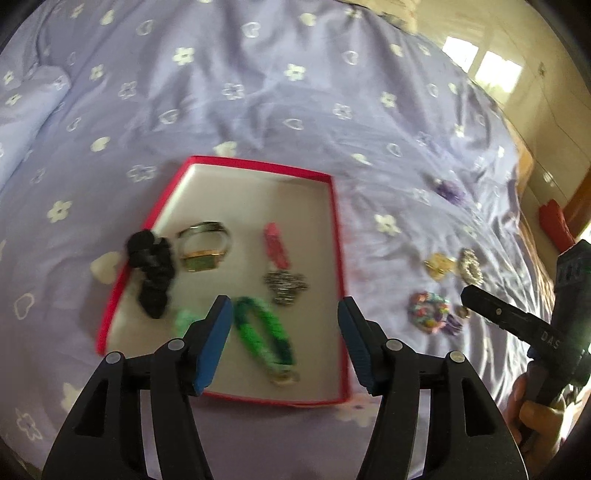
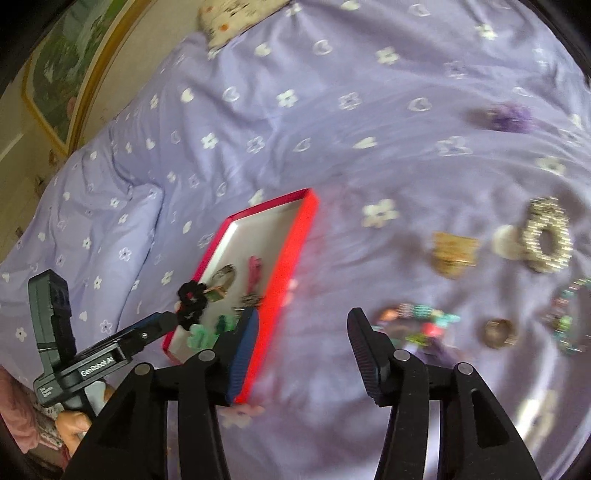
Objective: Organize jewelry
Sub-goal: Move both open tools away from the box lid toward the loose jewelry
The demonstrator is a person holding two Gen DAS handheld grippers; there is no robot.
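A bed with a lilac flowered cover holds a red jewelry box; loose jewelry lies beside it. Left tongs and right tongs gape, empty. Cream walls behind.

- You work in a home bedroom: a lilac flower-print duvet covers the bed.
- A pillow and framed picture sit beyond.
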